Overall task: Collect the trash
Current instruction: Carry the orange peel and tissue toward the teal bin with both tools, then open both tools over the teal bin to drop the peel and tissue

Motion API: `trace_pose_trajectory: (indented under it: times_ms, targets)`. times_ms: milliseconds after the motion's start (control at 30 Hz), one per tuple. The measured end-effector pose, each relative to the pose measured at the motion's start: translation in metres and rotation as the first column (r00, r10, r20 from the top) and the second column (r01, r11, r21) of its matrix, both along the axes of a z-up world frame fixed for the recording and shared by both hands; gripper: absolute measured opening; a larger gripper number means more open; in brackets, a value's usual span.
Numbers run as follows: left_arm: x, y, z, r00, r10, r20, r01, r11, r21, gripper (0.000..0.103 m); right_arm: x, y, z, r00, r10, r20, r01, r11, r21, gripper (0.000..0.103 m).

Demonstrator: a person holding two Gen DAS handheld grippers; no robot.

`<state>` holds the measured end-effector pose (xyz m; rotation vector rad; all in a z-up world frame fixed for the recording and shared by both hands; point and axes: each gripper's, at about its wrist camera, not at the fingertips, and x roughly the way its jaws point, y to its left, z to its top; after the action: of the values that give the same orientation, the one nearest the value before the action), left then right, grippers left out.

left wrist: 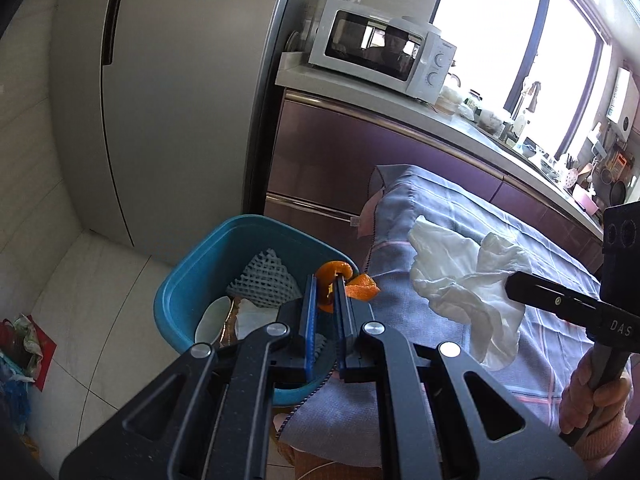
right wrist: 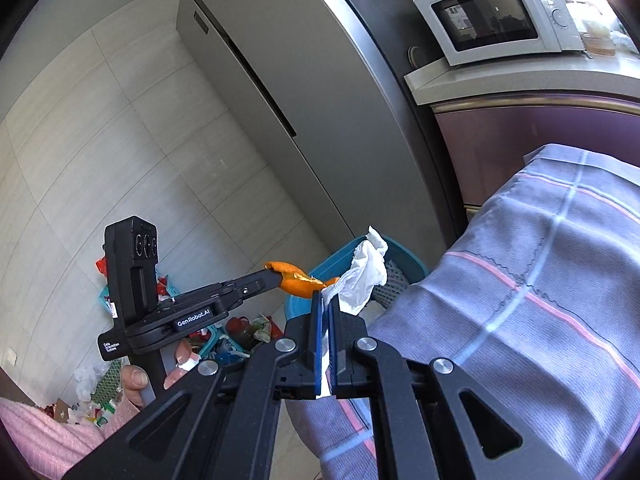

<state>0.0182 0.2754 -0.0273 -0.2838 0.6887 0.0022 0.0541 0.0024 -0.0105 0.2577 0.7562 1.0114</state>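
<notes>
Orange peel (left wrist: 347, 285) is up in the air, pinched between the blue pads of the left tool (left wrist: 329, 292), and it hangs right at the near rim of the blue bin (left wrist: 188, 280). The right tool (right wrist: 326, 308) is pressed together on a crumpled white tissue (right wrist: 366, 270), which in the right wrist view sits in front of that same bin. So both hands are loaded, and this looks like the carry-and-drop step: two bits of trash on their way to one container.

Inside the bin there is already white foam fruit netting (left wrist: 262, 278), a pale spoon-like piece and some paper. My read on the next move: get each tool squarely over the opening, then spread the jaws. The peel looks nearly placed. The tissue is light and floppy, so it could cling to a pad or catch the rim and slide outside.

More work waits: a large crumpled white tissue wad (left wrist: 456, 264) lies on the tabletop (left wrist: 540, 368), which is draped in a grey-blue checked cloth with pink stripes.

Around that, a kitchen. The bin stands on pale floor tiles beside the tabletop, a tall grey fridge (left wrist: 168, 100) behind it, a white microwave (left wrist: 384, 56) on a counter over purple cabinets, a bright window beyond. A heap of colourful packaging (right wrist: 240, 332) lies on the floor.
</notes>
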Motion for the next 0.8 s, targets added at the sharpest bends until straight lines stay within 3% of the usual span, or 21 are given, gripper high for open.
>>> trace_pose_trajectory:
  times_ms: [800]
  targets:
    - [0.034, 0.026, -0.058, 0.990, 0.069, -0.121, -0.073, 0.997, -0.033, 0.008, 0.020, 0.053, -0.023, 0.996, 0.012, -0.090, -0.020, 0.996, -0.083, 0.002]
